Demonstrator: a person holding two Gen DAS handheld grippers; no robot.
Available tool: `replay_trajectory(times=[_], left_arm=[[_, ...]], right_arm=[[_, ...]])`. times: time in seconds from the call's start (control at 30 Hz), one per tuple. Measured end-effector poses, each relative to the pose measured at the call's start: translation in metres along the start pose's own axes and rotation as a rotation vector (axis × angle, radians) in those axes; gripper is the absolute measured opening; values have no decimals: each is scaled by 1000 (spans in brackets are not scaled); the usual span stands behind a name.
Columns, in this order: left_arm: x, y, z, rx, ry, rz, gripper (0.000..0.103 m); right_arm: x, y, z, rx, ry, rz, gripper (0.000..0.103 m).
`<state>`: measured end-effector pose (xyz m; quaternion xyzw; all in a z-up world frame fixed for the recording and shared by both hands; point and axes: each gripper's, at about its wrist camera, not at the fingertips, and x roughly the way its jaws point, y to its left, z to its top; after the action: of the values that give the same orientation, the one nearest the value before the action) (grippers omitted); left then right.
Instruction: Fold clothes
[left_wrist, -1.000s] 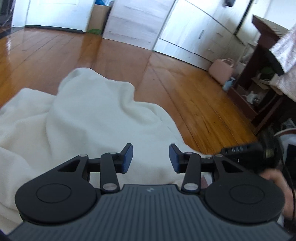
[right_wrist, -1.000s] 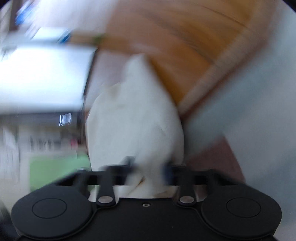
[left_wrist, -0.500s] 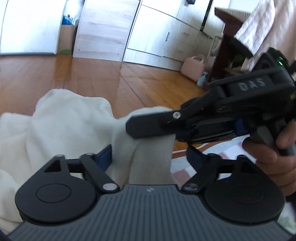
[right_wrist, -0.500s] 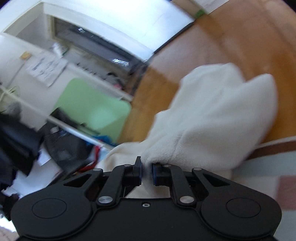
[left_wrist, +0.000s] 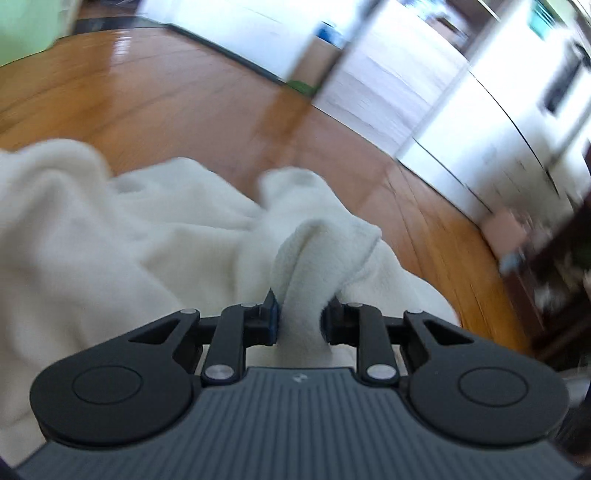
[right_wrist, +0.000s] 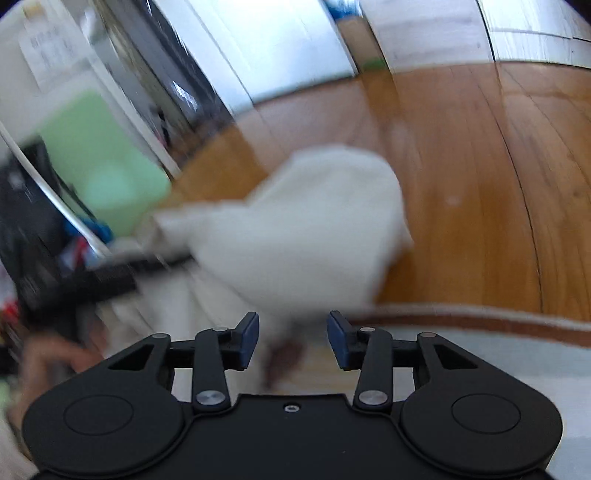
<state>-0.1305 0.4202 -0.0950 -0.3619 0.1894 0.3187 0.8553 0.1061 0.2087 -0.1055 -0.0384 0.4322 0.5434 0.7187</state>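
The white fleece garment (left_wrist: 122, 236) lies heaped over the near side of the wooden floor (left_wrist: 184, 103), and everything else sits around it. To its left in the right wrist view are a green panel (right_wrist: 110, 173) and dark clutter, blurred. The left gripper (left_wrist: 300, 315) is closing its jaws on a bunched fold of the garment, pads pressing it. The right gripper (right_wrist: 291, 339) is opening, jaws apart with nothing between them, above a striped rug edge (right_wrist: 461, 319). White cabinets (left_wrist: 461, 96) stand beyond, right.
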Motion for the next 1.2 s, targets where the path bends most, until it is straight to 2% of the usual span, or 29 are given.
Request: replay_trajectory(times=[0.07, 0.1, 0.27, 0.4, 0.5, 0.53, 0.57, 0.63, 0.77, 0.8, 0.93, 0.97, 1.0, 1.03, 1.13, 1.2], left_arm=[[-5, 6, 4, -34, -28, 38, 22], [-6, 11, 7, -56, -16, 40, 22], [-12, 29, 12, -163, -7, -26, 22], [-8, 36, 13, -220, -2, -43, 22], [-12, 49, 16, -272, -10, -93, 21], [-17, 56, 18, -304, -20, -124, 21], [-21, 63, 21, -336, -31, -154, 21], [-25, 76, 21, -386, -50, -160, 21], [-12, 89, 13, -446, -2, -144, 21], [-8, 90, 12, -456, 16, -162, 21], [-9, 82, 14, -392, 11, -136, 21], [-11, 81, 16, -381, 6, -134, 21], [-13, 80, 17, -371, 2, -132, 21], [-13, 81, 16, -377, 6, -160, 21], [-12, 82, 15, -397, 25, -251, 23], [-10, 80, 14, -406, 39, -318, 26]], right_arm=[[14, 3, -6, -21, 39, -33, 47], [21, 7, -7, -35, 52, -46, 47], [48, 33, -12, -201, 94, -85, 48], [62, 67, -10, -365, 50, -111, 52], [57, 85, -1, -331, -6, 4, 50], [55, 91, 2, -328, -21, 7, 50], [54, 98, 5, -337, -39, -17, 50], [55, 106, 10, -375, -58, -61, 51], [73, 109, 12, -477, -37, -87, 52], [76, 110, 12, -493, -33, -79, 52], [92, 126, 16, -563, -48, -91, 56], [94, 128, 18, -575, -67, -99, 53], [94, 129, 20, -583, -89, -109, 22], [90, 127, 25, -561, -110, -117, 12], [66, 115, 45, -427, -172, -137, 12], [45, 111, 52, -390, -216, -171, 11]])
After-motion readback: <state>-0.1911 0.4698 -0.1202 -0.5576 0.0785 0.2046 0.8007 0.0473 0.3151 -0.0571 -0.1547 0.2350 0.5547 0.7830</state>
